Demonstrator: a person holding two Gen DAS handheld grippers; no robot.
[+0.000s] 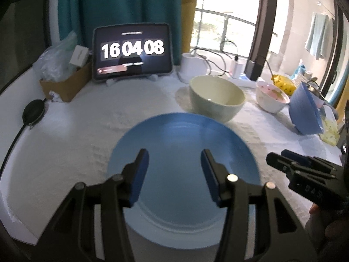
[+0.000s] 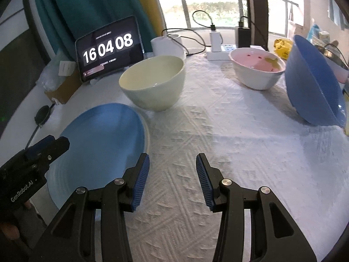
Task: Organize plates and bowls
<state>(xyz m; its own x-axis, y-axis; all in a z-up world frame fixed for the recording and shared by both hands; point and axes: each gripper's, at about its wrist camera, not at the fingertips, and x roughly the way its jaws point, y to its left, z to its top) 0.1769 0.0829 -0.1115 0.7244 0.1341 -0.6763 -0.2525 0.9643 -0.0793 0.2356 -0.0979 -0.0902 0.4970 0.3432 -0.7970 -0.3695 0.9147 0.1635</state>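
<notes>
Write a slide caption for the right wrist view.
Open right gripper over white tablecloth, blue plate beside it, three bowls beyond.

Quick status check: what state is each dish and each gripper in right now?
Blue plate: flat on the cloth, empty.
Cream bowl: upright, empty.
Pink-lined bowl: upright.
Blue bowl: tipped on its side.
Left gripper: open, empty, above the plate.
Right gripper: open, empty.

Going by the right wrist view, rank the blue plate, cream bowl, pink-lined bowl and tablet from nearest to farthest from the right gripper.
From the right gripper:
1. Blue plate, just left.
2. Cream bowl, ahead, slightly left.
3. Pink-lined bowl, ahead right.
4. Tablet, far left, at the back.
</notes>
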